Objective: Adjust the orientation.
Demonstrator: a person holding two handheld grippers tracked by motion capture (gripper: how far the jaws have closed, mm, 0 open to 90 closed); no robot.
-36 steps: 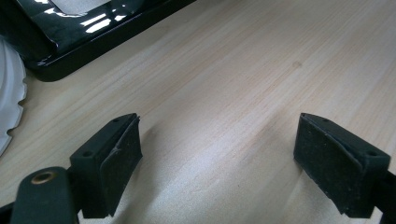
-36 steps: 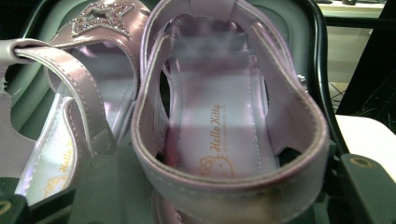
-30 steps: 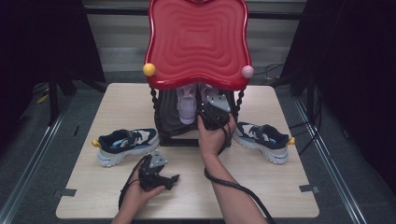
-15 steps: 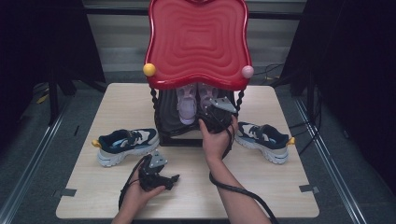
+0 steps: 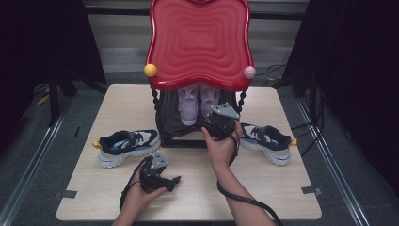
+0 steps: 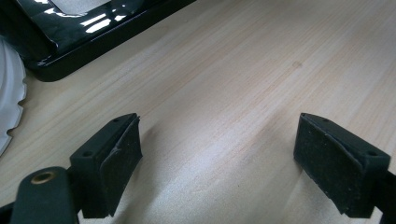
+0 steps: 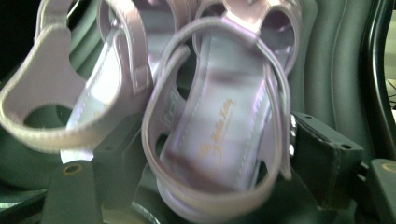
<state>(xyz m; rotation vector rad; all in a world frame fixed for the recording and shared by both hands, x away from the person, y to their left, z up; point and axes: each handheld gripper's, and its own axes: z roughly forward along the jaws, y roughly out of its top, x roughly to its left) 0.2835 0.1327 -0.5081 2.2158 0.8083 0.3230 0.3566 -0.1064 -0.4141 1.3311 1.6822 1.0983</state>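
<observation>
From the high view, the red wavy top of the shoe stand hid most of the shelf beneath it, so only the toes of the two lilac sandals showed, just ahead of the right gripper. The right gripper view gave what that angle could not: the nearer sandal lay heel-first between the jaws, blurred at its lower edge, with its pair to the jaws' left and cut off by the frame. The jaws had just been opening; the right pad sat close against the strap, and whether it pressed could not be told.

The left gripper rested low on the wooden table, jaws spread and empty. Its own view showed bare wood, the stand's glossy black base ahead-left, and a white shoe sole clipped at the edge.
</observation>
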